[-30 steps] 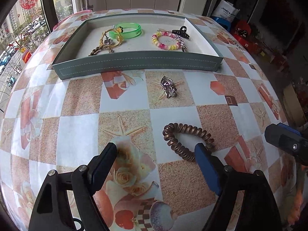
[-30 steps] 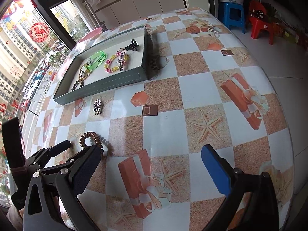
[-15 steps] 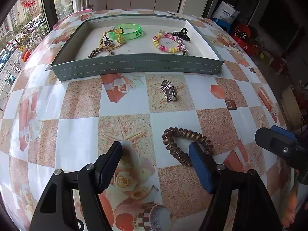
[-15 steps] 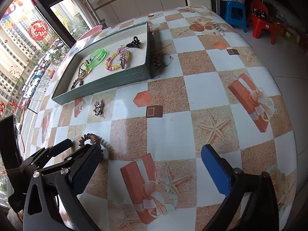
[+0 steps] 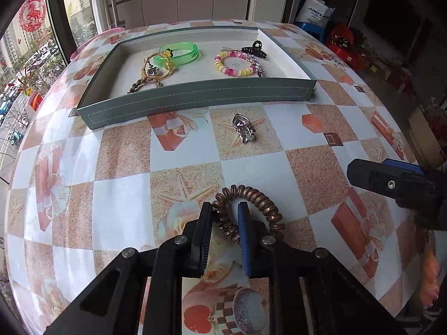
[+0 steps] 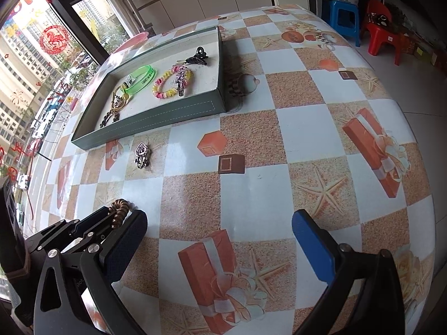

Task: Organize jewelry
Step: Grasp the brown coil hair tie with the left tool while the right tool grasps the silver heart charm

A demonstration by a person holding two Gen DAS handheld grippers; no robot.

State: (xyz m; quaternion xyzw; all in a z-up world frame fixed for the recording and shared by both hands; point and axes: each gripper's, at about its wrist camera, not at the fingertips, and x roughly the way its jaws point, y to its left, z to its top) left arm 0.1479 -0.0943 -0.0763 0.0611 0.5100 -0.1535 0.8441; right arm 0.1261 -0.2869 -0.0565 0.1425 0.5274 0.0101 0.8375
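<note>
Left wrist view: the left hand-held gripper [image 5: 225,217] points steeply down at the counter [image 5: 128,150], which carries a checked cloth printed with gift boxes and starfish. Its jaws are closing, and the near-left part of the brown spiral hair tie [image 5: 250,209] sits between the pads, both of which meet the coil. The rest of the loop lies on the counter beyond and to the right of the fingers. Farther back, a silver pendant charm [image 5: 243,127] lies alone on the cloth, just in front of the grey-green tray [image 5: 195,102]. Inside the tray, on its pale lining, lie a green bangle [image 5: 180,54], a yellow cord with a braided end [image 5: 148,76], a pink-and-yellow bead bracelet [image 5: 236,65] and a black claw clip [image 5: 254,48]. At the right edge, one finger of the right hand-held gripper [image 5: 391,185] shows above the cloth.

Right wrist view: the right hand-held gripper [image 6: 219,227] hangs over the counter [image 6: 304,128] with its jaws spread wide and nothing between them. Low at the left, the left hand-held gripper [image 6: 111,217] is visible from the side, with the spiral hair tie [image 6: 118,212] caught at its tips. The pendant charm [image 6: 142,155] lies between that gripper and the tray [image 6: 156,120]. The tray holds the green bangle [image 6: 141,79], the bead bracelet [image 6: 171,82], the claw clip [image 6: 197,57] and the cord [image 6: 114,109].
</note>
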